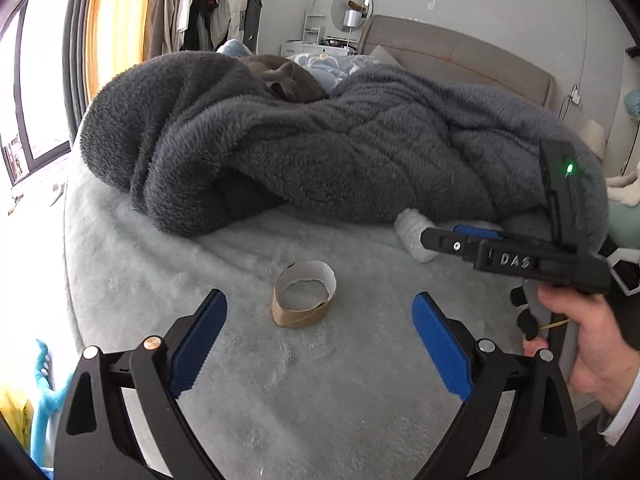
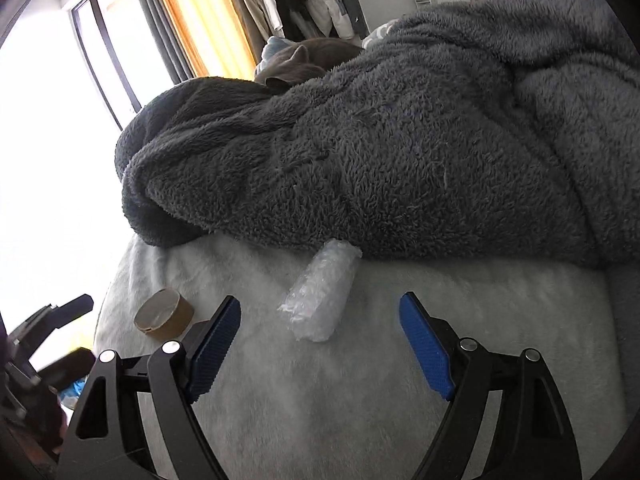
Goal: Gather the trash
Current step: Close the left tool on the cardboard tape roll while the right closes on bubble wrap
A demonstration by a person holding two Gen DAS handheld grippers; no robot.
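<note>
Left gripper (image 1: pixel 320 308) spread, empty, brown cardboard tape ring (image 1: pixel 304 294) lying ahead of it on pale fleecy bed (image 1: pixel 320 400). Right gripper (image 2: pixel 320 312) spread, empty, facing clear bubble-wrap roll (image 2: pixel 320 292).

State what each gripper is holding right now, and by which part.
Nothing is held. The left gripper stands open before the cardboard ring; the right gripper stands open before the bubble-wrap roll.
</note>
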